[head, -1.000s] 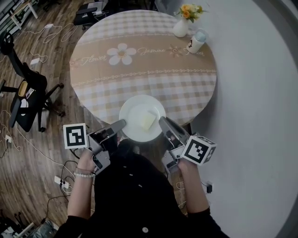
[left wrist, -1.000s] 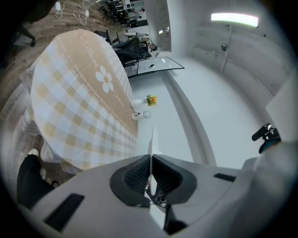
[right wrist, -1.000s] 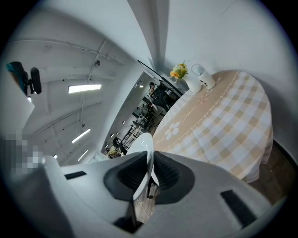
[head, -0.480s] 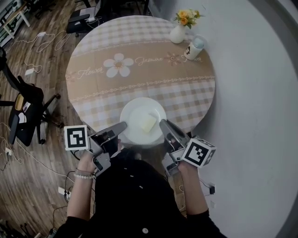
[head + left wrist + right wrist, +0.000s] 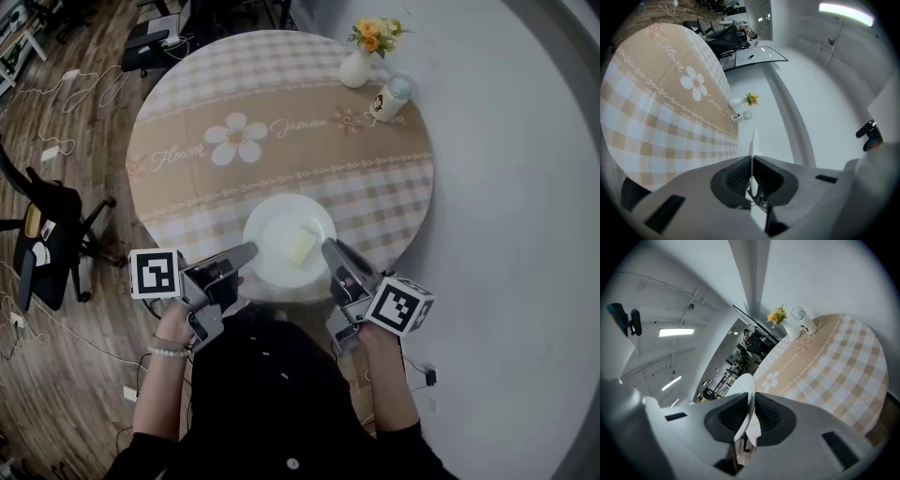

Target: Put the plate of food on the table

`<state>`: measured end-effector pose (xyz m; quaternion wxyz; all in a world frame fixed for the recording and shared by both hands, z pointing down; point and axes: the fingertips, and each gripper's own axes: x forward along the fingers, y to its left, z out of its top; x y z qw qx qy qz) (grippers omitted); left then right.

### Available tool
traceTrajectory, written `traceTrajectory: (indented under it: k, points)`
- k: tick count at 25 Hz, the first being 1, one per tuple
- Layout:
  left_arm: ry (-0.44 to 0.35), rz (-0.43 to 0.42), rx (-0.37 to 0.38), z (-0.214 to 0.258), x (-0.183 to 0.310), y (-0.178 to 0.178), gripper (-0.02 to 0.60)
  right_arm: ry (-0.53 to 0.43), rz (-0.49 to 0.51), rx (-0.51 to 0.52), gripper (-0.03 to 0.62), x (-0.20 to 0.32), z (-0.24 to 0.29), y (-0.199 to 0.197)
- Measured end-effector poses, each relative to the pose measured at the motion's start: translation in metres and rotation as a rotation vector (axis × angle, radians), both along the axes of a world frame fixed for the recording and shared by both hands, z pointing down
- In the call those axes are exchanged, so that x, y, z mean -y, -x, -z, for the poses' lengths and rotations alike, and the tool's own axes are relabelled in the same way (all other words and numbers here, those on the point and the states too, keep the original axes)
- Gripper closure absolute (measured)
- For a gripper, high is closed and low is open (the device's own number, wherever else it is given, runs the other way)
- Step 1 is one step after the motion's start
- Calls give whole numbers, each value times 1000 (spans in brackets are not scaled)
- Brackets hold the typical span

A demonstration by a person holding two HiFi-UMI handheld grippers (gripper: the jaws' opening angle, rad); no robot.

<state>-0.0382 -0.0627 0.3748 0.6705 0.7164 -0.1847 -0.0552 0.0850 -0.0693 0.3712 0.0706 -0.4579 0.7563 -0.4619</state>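
A white plate [image 5: 277, 239] carrying a pale yellow slab of food [image 5: 300, 246] hovers over the near edge of the round table [image 5: 281, 141]. My left gripper [image 5: 246, 255] is shut on the plate's left rim, and my right gripper [image 5: 328, 249] is shut on its right rim. In the left gripper view the plate's rim [image 5: 752, 145] shows edge-on, clamped between the dark pads [image 5: 737, 177]. In the right gripper view the rim [image 5: 748, 386] likewise sits pinched between the pads [image 5: 768, 414].
On the checked beige tablecloth, a white vase of yellow flowers [image 5: 360, 58] and a lidded cup [image 5: 391, 97] stand at the far right. A black office chair [image 5: 47, 234] and cables lie on the wood floor at left. A pale wall [image 5: 525, 234] is on the right.
Both grippers have carried the plate a little further over the table's near edge; the table has drawn closer in the head view. The grip on both rims is unchanged.
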Motion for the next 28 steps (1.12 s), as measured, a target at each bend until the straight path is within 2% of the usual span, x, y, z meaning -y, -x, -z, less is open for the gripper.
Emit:
traceTrajectory:
  k: [13, 18, 28]
  points:
    - [20, -46, -5, -13, 14, 8, 571, 22, -51, -6, 568, 10, -9, 7]
    - [25, -54, -2, -12, 18, 3, 571, 28, -39, -11, 568, 11, -10, 3]
    - [34, -17, 1, -14, 37, -10, 571, 41, 6, -14, 568, 34, -11, -10]
